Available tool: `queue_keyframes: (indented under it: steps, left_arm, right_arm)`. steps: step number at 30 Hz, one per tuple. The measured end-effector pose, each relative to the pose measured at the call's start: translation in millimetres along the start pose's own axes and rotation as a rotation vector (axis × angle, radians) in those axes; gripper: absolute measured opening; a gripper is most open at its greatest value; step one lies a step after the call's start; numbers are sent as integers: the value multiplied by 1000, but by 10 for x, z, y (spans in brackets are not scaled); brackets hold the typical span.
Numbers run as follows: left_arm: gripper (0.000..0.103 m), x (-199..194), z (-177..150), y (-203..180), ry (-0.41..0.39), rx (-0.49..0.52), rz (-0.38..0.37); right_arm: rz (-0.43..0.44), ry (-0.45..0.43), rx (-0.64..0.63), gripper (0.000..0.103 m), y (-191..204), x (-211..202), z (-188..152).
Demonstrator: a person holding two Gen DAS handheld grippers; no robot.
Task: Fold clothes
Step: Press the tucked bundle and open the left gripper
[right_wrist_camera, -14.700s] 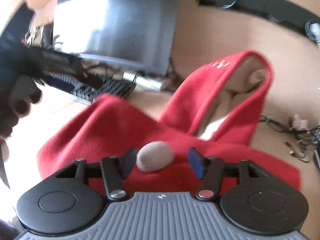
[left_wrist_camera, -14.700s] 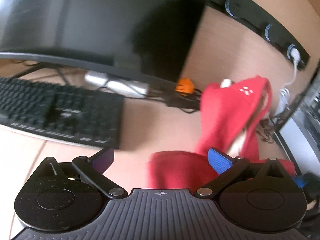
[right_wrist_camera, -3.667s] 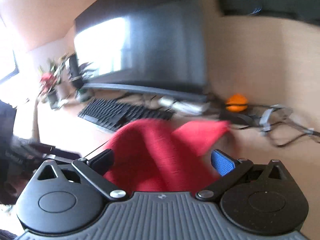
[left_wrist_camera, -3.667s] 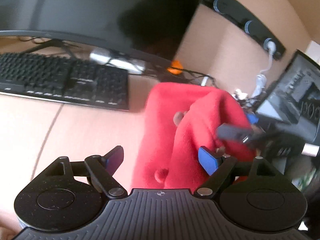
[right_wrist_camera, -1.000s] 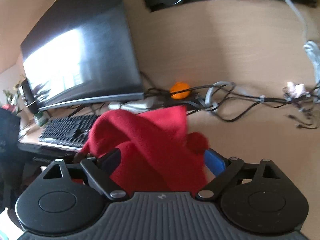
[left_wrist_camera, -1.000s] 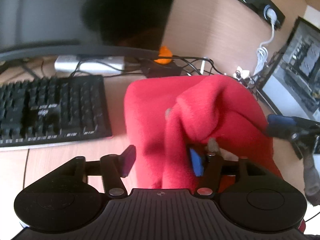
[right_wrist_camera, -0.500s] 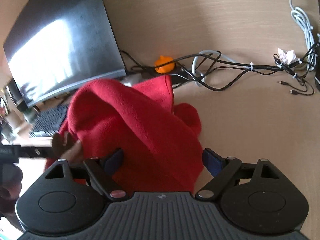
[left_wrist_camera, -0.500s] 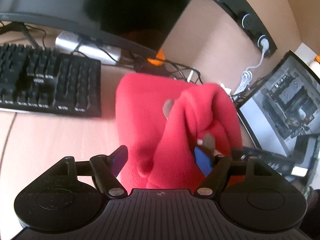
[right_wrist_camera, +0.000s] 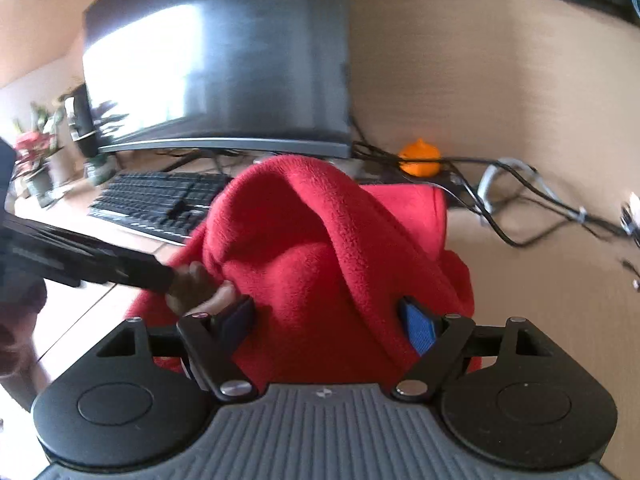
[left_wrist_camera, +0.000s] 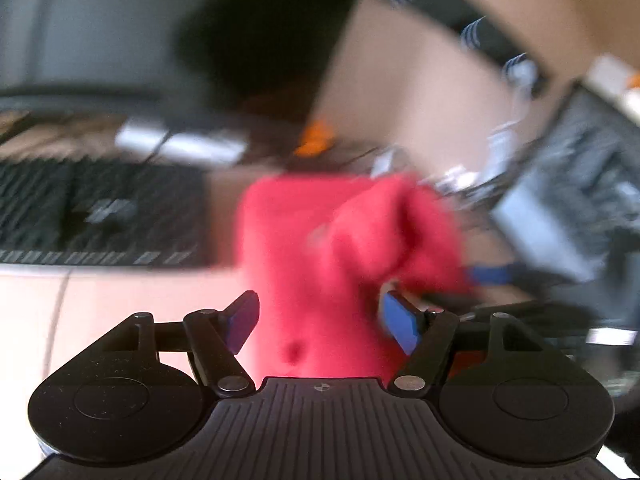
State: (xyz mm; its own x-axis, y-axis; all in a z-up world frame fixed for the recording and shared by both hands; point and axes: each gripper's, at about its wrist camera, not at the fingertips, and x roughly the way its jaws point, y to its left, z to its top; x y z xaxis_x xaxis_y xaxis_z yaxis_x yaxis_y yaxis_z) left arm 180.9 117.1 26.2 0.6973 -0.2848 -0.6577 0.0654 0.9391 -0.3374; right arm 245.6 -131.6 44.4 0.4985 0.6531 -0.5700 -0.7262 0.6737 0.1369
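A red fleece garment [right_wrist_camera: 320, 248] lies bunched in a raised mound on the wooden desk [right_wrist_camera: 560, 320]. My right gripper [right_wrist_camera: 326, 322] has the near part of the mound between its jaws, which are closing; the fleece fills the gap and touches both blue pads [right_wrist_camera: 418, 330]. In the blurred left wrist view the red fleece garment [left_wrist_camera: 320, 248] runs between the jaws of my left gripper [left_wrist_camera: 320, 320], which are also closing, its right pad against a fold. The left gripper's dark finger [right_wrist_camera: 100, 264] reaches the mound's left side beside a beige tuft [right_wrist_camera: 196, 286].
A black keyboard [right_wrist_camera: 156, 200] and a monitor [right_wrist_camera: 224, 72] stand behind the garment. An orange object [right_wrist_camera: 418, 158] and tangled cables [right_wrist_camera: 520, 208] lie along the back wall. A computer case [left_wrist_camera: 580, 184] stands at the right, potted plants [right_wrist_camera: 36, 160] far left.
The right gripper has swung left and its jaws have narrowed around the fleece. The left gripper has drawn back a little; its view is now blurred. The fleece stands bunched higher.
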Motion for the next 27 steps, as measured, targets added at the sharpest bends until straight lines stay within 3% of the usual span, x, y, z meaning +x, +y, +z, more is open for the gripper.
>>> queue_keyframes:
  steps: [3, 4, 6, 8, 11, 14, 16, 18, 20, 22, 24, 27]
  left_arm:
    - [74, 35, -74, 72, 26, -34, 11]
    - [79, -1, -84, 96, 25, -51, -32]
    - [87, -83, -134, 151, 22, -96, -133]
    - [88, -86, -200, 171, 25, -142, -168]
    - [79, 70, -307, 71, 62, -158, -139]
    - [64, 133, -283, -63, 56, -151, -119]
    - [47, 91, -139, -173, 16, -121, -141]
    - [44, -51, 15, -267, -35, -97, -177]
    - [44, -208, 158, -344, -84, -33, -142]
    - [46, -236, 154, -355, -90, 57, -30]
    - [46, -136, 43, -254, -43, 110, 111]
    - [46, 27, -239, -21, 60, 93, 244]
  right_arm:
    - [31, -44, 36, 86, -209, -251, 34]
    - [23, -50, 89, 88, -343, -296, 14]
    - [12, -39, 239, 88, -636, -305, -76]
    - [27, -4, 442, 88, -921, -210, -250]
    - [107, 50, 654, 88, -1094, 1, -560]
    - [168, 50, 709, 78, -1056, 33, -618]
    - [183, 16, 616, 78, -932, -62, -426]
    - [192, -14, 497, 77, -779, -164, -230]
    - [165, -5, 339, 77, -545, -144, -111]
    - [134, 12, 178, 77, -301, -104, -36]
    - [116, 25, 28, 77, -105, -117, -16]
    - [124, 15, -124, 78, -20, -291, 63]
